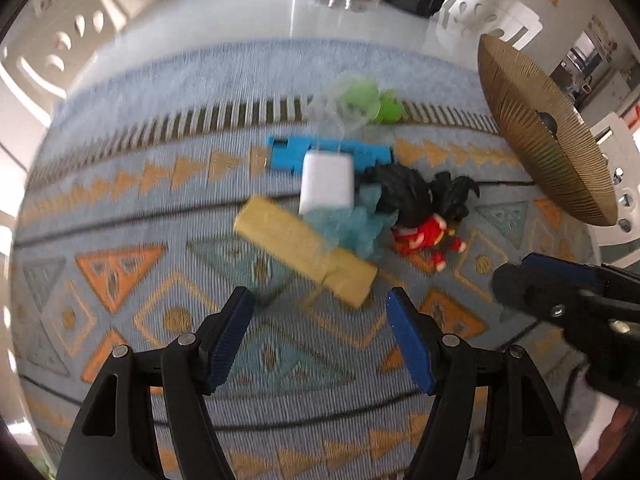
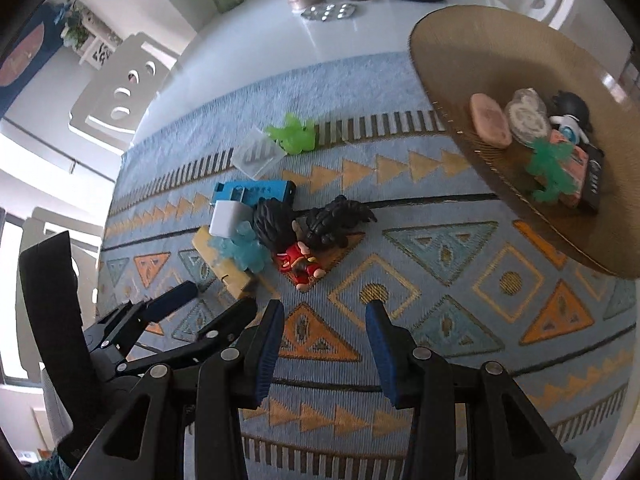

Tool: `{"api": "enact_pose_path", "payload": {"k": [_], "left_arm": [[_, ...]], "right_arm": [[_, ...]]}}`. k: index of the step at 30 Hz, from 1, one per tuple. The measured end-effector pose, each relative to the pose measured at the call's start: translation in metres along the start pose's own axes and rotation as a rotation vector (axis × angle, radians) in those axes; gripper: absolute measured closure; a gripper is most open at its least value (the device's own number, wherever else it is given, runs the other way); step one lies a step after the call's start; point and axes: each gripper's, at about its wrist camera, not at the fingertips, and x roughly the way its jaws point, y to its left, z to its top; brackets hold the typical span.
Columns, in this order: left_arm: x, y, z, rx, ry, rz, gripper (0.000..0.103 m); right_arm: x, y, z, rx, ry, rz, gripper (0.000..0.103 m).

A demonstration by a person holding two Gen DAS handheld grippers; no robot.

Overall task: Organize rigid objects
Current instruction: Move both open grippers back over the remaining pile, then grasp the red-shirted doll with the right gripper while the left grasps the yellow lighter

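Left gripper point(image 1: 320, 300): your fingers point(image 1: 234, 332) stand apart, holding nothing.
Yellow box point(image 1: 304, 250): on the mat point(image 1: 160, 208), just ahead of those fingers.
White block point(image 1: 326, 180): beyond the box (slightly blurred).
Right gripper point(image 2: 325, 312): fingers released, bare mat between them.
Tray point(image 2: 480, 64): ahead, to their right.

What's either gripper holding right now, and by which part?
Nothing. The left gripper and right gripper are both open, fingers empty above the rug.
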Motion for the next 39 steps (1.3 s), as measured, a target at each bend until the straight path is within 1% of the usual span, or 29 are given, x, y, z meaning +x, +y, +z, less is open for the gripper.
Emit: {"api": "enact_pose_path", "payload": {"k": [3, 5, 7, 8, 9, 13, 15, 16, 18, 19, 22, 24, 25, 26, 29, 32, 36, 39], "left_arm": [[0.002, -0.007, -0.001, 0.039, -0.012, 0.035, 0.036], [0.001, -0.004, -0.001, 0.035, -0.019, 0.033, 0.036], [-0.002, 0.004, -0.003, 0.007, -0.016, 0.026, 0.036], [-0.005, 0.012, -0.004, -0.009, -0.02, 0.011, 0.036], [-0.008, 0.022, -0.007, -0.028, -0.006, 0.015, 0.036], [-0.019, 0.055, -0.017, -0.075, 0.003, 0.007, 0.036], [-0.022, 0.069, -0.023, -0.083, 0.011, 0.049, 0.036], [-0.022, 0.073, -0.022, -0.083, 0.012, 0.054, 0.036], [-0.027, 0.08, -0.024, -0.099, 0.021, 0.043, 0.036], [-0.029, 0.083, -0.024, -0.113, 0.029, 0.021, 0.036], [-0.034, 0.084, -0.025, -0.143, 0.023, -0.043, 0.036], [-0.033, 0.075, -0.023, -0.116, 0.023, -0.051, 0.036], [-0.03, 0.067, -0.023, -0.09, 0.03, -0.047, 0.036], [-0.027, 0.064, -0.021, -0.069, 0.028, -0.034, 0.036], [-0.025, 0.05, -0.016, -0.024, 0.01, -0.002, 0.036], [-0.021, 0.049, -0.009, -0.02, 0.004, 0.005, 0.036], [-0.022, 0.051, -0.009, -0.006, 0.001, 0.016, 0.034], [-0.023, 0.061, -0.008, -0.046, 0.014, 0.015, 0.036]], "right_arm": [[0.01, 0.001, 0.003, -0.011, 0.014, -0.01, 0.062], [0.015, 0.002, 0.006, -0.017, 0.022, -0.014, 0.062], [0.019, 0.004, 0.009, -0.028, 0.026, -0.011, 0.062], [0.021, 0.006, 0.01, -0.035, 0.027, -0.009, 0.062], [0.023, 0.008, 0.011, -0.039, 0.027, -0.005, 0.062], [0.032, 0.016, 0.016, -0.059, 0.028, 0.0, 0.062], [0.036, 0.018, 0.019, -0.062, 0.027, -0.002, 0.062], [0.038, 0.02, 0.021, -0.06, 0.026, -0.005, 0.062], [0.042, 0.023, 0.023, -0.059, 0.03, -0.008, 0.062], [0.045, 0.025, 0.025, -0.064, 0.03, -0.007, 0.062], [0.048, 0.029, 0.025, -0.082, 0.023, -0.04, 0.062], [0.051, 0.03, 0.024, -0.084, 0.025, -0.05, 0.062], [0.051, 0.031, 0.023, -0.087, 0.022, -0.056, 0.066], [0.05, 0.031, 0.023, -0.095, 0.015, -0.066, 0.072], [0.049, 0.032, 0.021, -0.111, 0.009, -0.069, 0.075], [0.046, 0.031, 0.019, -0.114, -0.005, -0.058, 0.079], [0.041, 0.029, 0.015, -0.114, -0.016, -0.035, 0.082], [0.039, 0.024, 0.01, -0.103, -0.01, -0.022, 0.083]]}}
